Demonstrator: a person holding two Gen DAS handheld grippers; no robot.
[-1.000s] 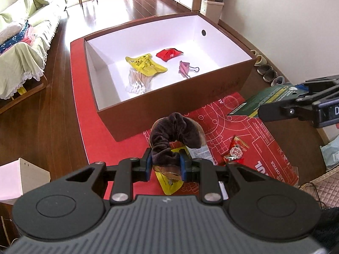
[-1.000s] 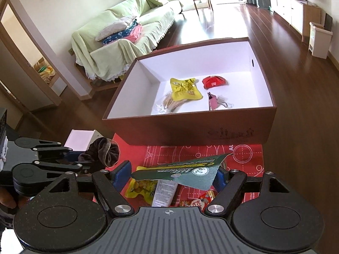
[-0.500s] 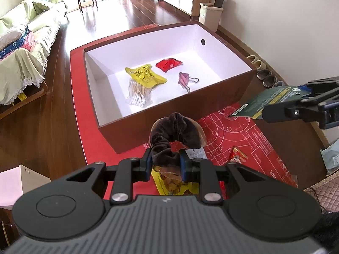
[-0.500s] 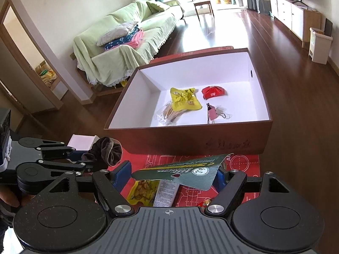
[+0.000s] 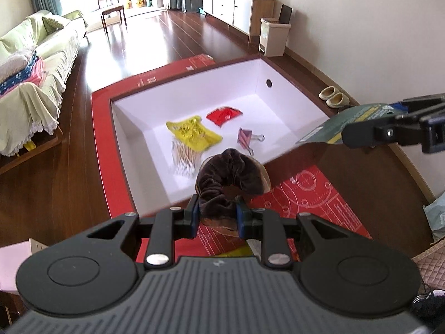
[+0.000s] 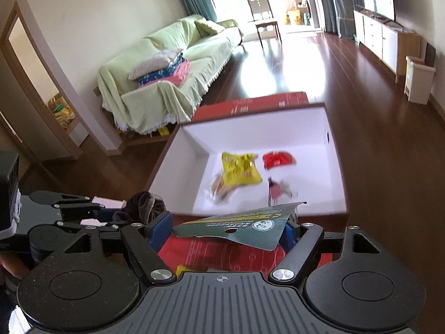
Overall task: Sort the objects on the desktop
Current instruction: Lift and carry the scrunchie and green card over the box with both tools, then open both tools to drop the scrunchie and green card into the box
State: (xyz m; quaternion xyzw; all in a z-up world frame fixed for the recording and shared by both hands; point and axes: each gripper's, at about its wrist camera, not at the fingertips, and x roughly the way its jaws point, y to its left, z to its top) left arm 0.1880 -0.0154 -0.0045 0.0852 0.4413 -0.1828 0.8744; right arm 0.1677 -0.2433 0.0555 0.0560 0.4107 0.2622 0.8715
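Note:
My left gripper point(image 5: 217, 212) is shut on a brown velvet scrunchie point(image 5: 229, 175), held over the near wall of the brown box point(image 5: 281, 80) with a white inside. My right gripper point(image 6: 226, 229) is shut on a flat dark green packet point(image 6: 242, 225), also near the box's front wall; from the left wrist view that packet point(image 5: 328, 128) hangs over the box's right corner. Inside the box lie a yellow packet point(image 5: 194, 132), a red packet point(image 5: 224, 115), a pink binder clip point(image 5: 246, 138) and a bundle of cotton swabs point(image 5: 185, 158).
The box stands on a red printed mat point(image 5: 306, 194) on the dark wood floor. A yellow packet point(image 6: 182, 268) still lies on the mat below the right gripper. A green-covered sofa point(image 6: 167, 64) is at the left, a white bin point(image 5: 274, 36) and slippers point(image 5: 333, 100) at the right.
Both grippers have risen and moved forward toward the box, each still holding its item. The items on the mat have dropped out of the left wrist view.

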